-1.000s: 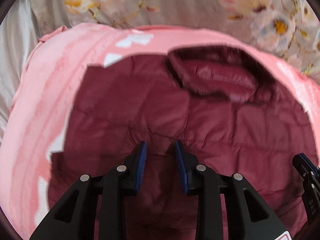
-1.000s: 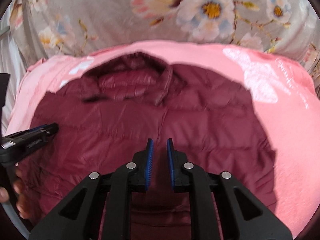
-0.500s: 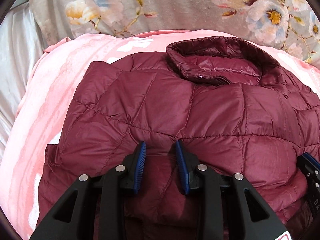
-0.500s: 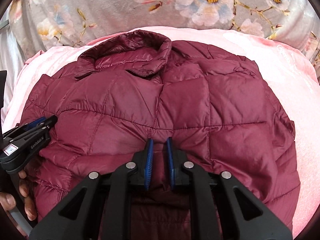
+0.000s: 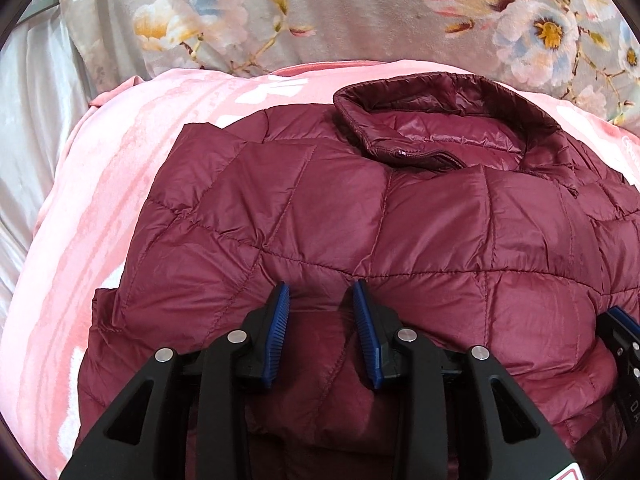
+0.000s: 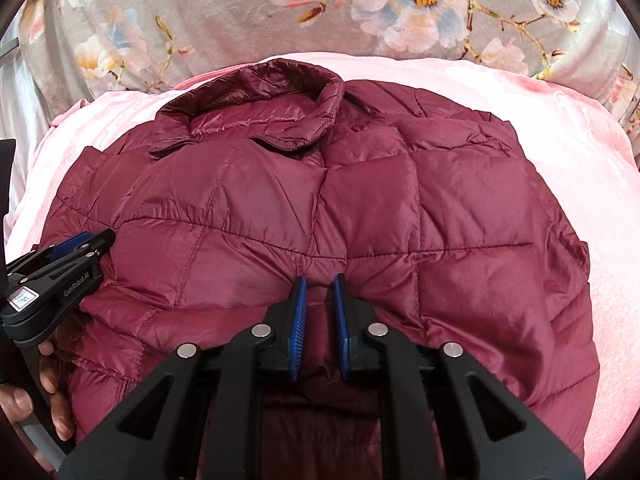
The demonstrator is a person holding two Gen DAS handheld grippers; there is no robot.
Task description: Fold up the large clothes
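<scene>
A maroon quilted puffer jacket (image 5: 360,216) lies folded on a pink blanket (image 5: 100,184), collar toward the far side; it also shows in the right wrist view (image 6: 360,208). My left gripper (image 5: 320,296) has its jaws a little apart, with a fold of the jacket's near edge bunched between the blue pads. My right gripper (image 6: 319,284) is nearly closed, pinching a fold of the jacket's near edge. The left gripper also shows in the right wrist view (image 6: 86,240) at the jacket's left side. The right gripper's tip shows at the left wrist view's right edge (image 5: 620,328).
A grey floral cover (image 6: 400,12) lies beyond the pink blanket (image 6: 580,152). A pale grey sheet (image 5: 32,112) lies at the far left. The person's hand (image 6: 48,392) holds the left gripper's handle at the lower left.
The jacket's lower part has come up and over toward the collar with both grippers, and now lies folded on itself. The view has sharpened and brightened since the blurred earliest frames.
</scene>
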